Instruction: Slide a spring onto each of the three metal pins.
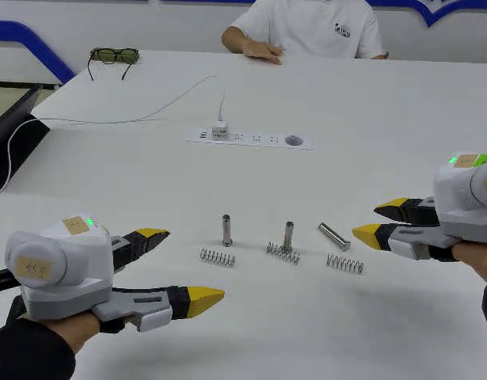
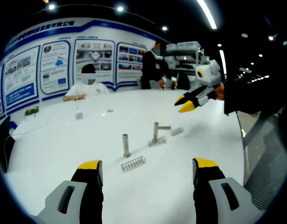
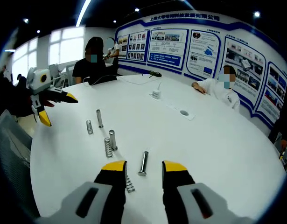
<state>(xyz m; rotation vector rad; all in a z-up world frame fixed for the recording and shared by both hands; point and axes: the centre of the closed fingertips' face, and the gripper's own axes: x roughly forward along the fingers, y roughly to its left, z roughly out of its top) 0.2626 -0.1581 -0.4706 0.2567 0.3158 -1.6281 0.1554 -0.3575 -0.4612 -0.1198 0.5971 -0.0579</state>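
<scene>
A white desk [image 1: 322, 324] carries the work. The left gripper [image 1: 188, 265] and right gripper [image 1: 370, 220] hover on either side of the middle pin [image 1: 288, 235], fingers spread wide and empty. The middle pin and the left pin [image 1: 226, 229] stand upright, while the right pin [image 1: 334, 236] lies flat. Three springs [image 1: 217, 256] lie just in front of them.

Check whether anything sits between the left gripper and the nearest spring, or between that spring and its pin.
Nothing visible does. Only bare table lies between the open left gripper and the spring. The spring lies just in front of the upright pin, with nothing between them.
</scene>
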